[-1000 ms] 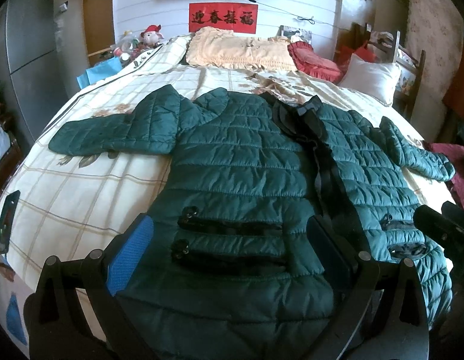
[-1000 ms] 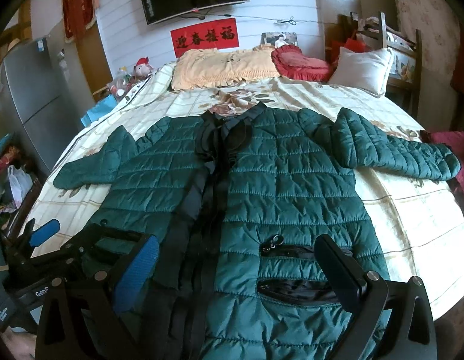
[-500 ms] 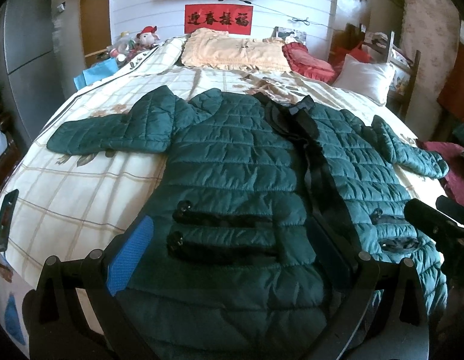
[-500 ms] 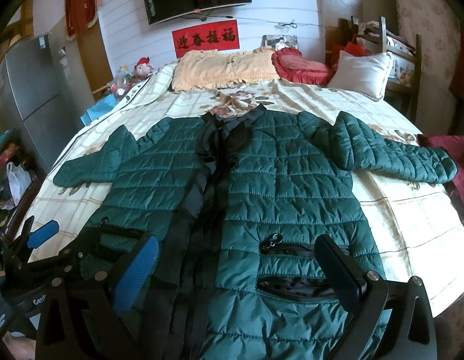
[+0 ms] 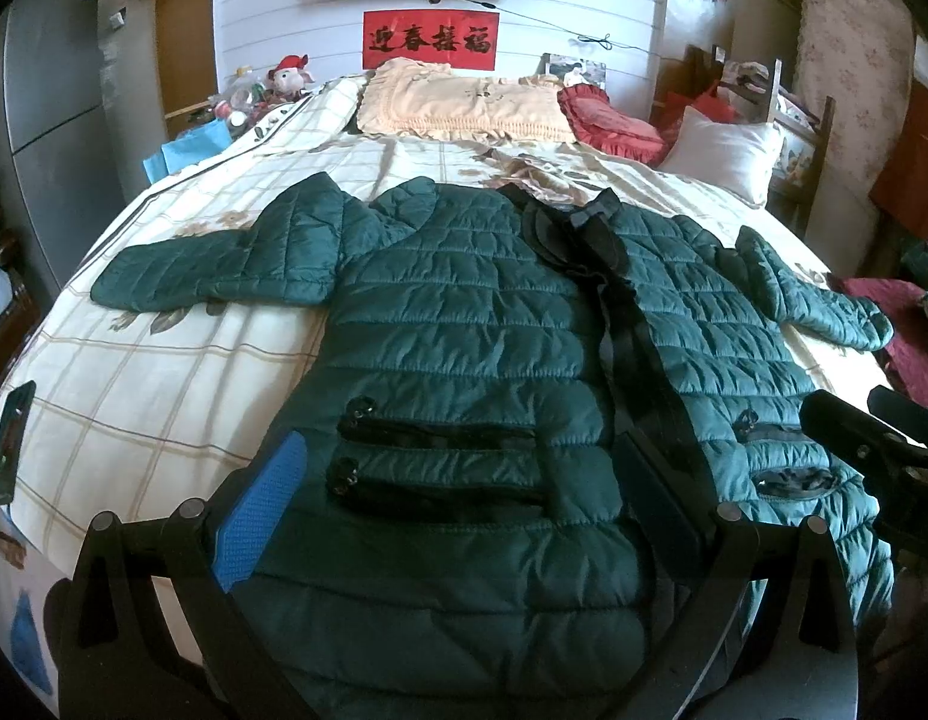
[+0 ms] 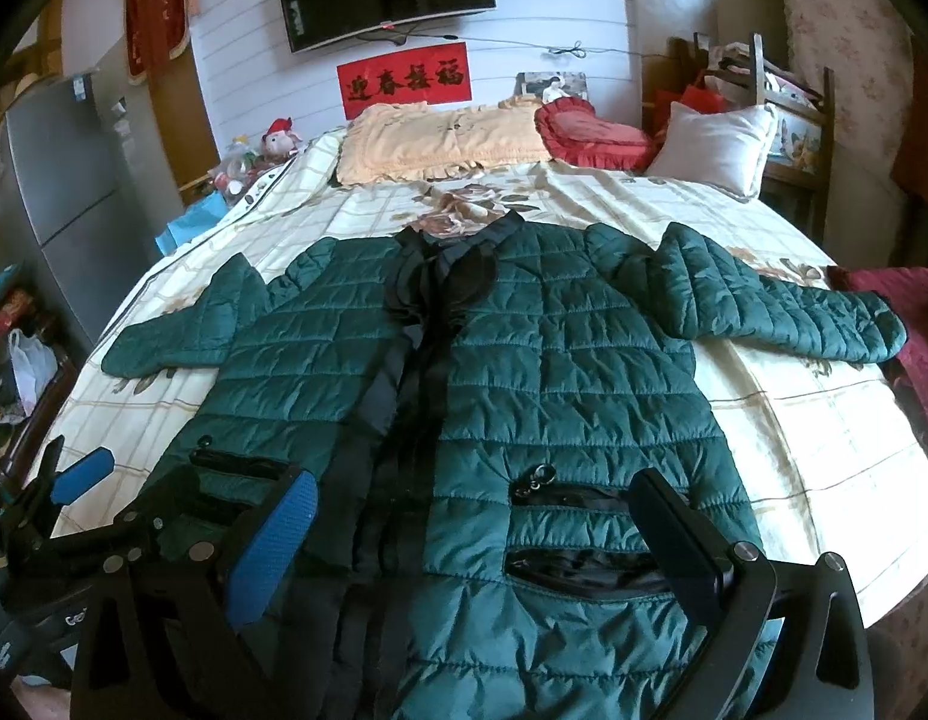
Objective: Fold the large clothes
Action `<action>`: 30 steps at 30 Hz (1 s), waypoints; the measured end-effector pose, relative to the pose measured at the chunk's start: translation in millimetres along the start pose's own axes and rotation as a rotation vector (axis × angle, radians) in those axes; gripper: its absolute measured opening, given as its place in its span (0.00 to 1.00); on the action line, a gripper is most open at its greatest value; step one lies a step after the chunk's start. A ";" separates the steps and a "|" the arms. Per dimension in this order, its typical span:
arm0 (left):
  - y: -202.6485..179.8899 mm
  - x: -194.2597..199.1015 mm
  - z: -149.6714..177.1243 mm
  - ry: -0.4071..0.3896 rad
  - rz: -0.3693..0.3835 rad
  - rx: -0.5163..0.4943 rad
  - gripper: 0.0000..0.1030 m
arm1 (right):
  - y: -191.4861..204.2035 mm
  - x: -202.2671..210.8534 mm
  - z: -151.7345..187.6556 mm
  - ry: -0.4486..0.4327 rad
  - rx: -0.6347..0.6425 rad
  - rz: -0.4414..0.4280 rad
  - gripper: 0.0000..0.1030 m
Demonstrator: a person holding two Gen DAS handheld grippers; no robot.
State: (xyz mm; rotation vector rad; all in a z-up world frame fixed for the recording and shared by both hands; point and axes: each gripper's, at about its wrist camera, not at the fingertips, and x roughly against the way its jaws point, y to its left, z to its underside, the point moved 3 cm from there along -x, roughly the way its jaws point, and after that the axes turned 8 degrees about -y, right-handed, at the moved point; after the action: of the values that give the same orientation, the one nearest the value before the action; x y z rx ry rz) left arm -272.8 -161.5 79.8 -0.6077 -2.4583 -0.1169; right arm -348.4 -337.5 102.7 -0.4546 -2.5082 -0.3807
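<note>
Quilted green jacket [image 5: 464, 324] is laid flat and face up across the checked bedspread of the bed [image 5: 146, 372], and no fold is seen in it yet: both front panels lie spread, the dark central placket [image 6: 404, 396] runs unbroken from collar to hem, and each sleeve is stretched outward. By this showing the task is judged to be at its very beginning, with the spreading done and every fold left, probably the sleeves brought in over the body and then the body doubled. The long axis of the jacket is set along the bed, from the hem at the near edge to the collar [image 6: 452, 252], which points toward the pillows [image 5: 464, 108] at the headboard. The left sleeve [image 5: 224, 270] is extended toward the left edge of the bed, and the right sleeve [image 6: 776, 312] toward the right edge, so that the sleeve line lies across the bed. The left tool [image 5: 464, 504] is held just above the hem over the two zipped pockets [image 5: 440, 462], its jaws spread wide with nothing between them. The right tool [image 6: 470, 540] is held likewise over the right front panel near the hem, jaws parted and empty. A phone [image 5: 11, 444] is seen lying near the left edge of the bed.
</note>
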 end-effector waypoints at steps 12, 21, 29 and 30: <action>-1.1 0.1 1.5 0.007 0.001 -0.001 0.99 | -0.9 -2.2 1.8 0.042 -0.034 0.003 1.00; -0.9 0.2 1.3 0.008 0.000 -0.002 0.99 | -0.2 -3.6 3.0 0.041 -0.038 0.000 1.00; 1.0 -1.3 3.8 0.009 -0.005 0.007 0.99 | -0.3 -3.9 2.8 0.052 -0.051 -0.004 1.00; 1.5 -1.5 3.1 0.009 -0.005 0.006 0.99 | -0.6 -3.8 3.0 0.052 -0.052 -0.004 1.00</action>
State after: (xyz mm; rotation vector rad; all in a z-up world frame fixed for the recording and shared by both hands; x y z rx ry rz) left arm -272.8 -160.1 76.3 -0.5975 -2.4503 -0.1144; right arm -347.1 -337.9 98.0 -0.4541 -2.4540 -0.4543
